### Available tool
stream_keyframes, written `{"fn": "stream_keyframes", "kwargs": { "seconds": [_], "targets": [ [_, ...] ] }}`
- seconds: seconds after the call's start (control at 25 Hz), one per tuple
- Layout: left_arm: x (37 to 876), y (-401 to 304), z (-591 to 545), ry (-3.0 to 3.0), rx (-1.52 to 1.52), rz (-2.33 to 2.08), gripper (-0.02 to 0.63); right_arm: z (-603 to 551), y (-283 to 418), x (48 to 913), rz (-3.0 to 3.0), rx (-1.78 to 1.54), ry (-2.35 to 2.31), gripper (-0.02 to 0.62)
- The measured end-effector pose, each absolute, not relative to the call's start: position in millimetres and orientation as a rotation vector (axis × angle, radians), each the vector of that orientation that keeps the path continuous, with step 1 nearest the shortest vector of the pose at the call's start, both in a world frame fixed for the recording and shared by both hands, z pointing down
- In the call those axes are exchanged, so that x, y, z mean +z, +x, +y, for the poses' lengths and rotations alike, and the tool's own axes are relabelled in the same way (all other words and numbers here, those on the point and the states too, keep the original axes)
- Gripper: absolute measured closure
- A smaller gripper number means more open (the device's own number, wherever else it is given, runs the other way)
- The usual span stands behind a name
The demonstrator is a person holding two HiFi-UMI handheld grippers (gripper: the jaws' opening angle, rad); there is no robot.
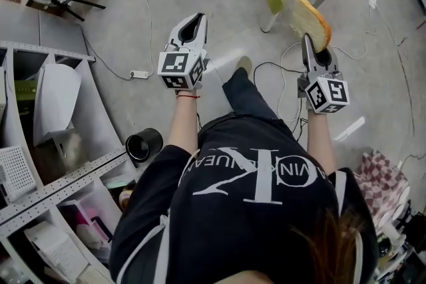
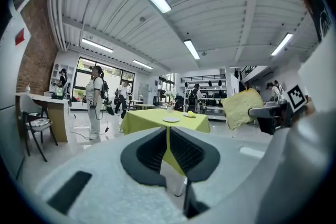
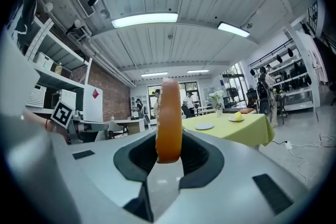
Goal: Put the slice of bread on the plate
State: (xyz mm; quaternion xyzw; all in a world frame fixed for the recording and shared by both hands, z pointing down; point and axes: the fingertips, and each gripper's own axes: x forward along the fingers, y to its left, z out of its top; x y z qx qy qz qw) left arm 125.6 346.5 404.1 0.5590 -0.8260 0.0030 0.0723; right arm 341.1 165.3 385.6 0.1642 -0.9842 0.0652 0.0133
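Note:
A slice of bread (image 1: 310, 23) with a brown crust stands on edge in my right gripper (image 1: 313, 43), which is shut on its lower part. In the right gripper view the bread (image 3: 169, 120) rises between the jaws, crust toward the camera. Beyond it stands a table with a green cloth (image 3: 247, 131) and a white plate (image 3: 204, 126) on it. My left gripper (image 1: 194, 22) is level with the right one and shut on nothing. Its own view shows the same plate (image 2: 170, 119) on the green table (image 2: 152, 120), with the bread (image 2: 241, 107) at the right.
A second plate with something yellow (image 3: 237, 116) is also on the table. Metal shelving (image 1: 46, 189) and a black cup (image 1: 144, 145) are at my left. Cables and a power strip (image 1: 140, 74) lie on the grey floor. People (image 2: 96, 102) stand far off.

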Motion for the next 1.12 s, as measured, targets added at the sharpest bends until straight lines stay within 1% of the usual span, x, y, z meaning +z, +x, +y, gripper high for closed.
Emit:
{"fn": "stream_keyframes", "kwargs": {
  "seconds": [0.28, 0.64, 1.12],
  "targets": [
    [393, 55, 293, 1.732, 0.006, -2.465, 0.588, 122, 283, 379, -3.064, 0.200, 0.580, 0.500],
    [390, -3, 211, 1.825, -0.007, -2.374, 0.588, 70, 225, 378, -3.018, 0.210, 0.630, 0.499],
    [389, -80, 135, 1.890, 0.019, -2.310, 0.588, 10, 149, 378, -3.016, 0.234, 0.676, 0.500]
  ]
}}
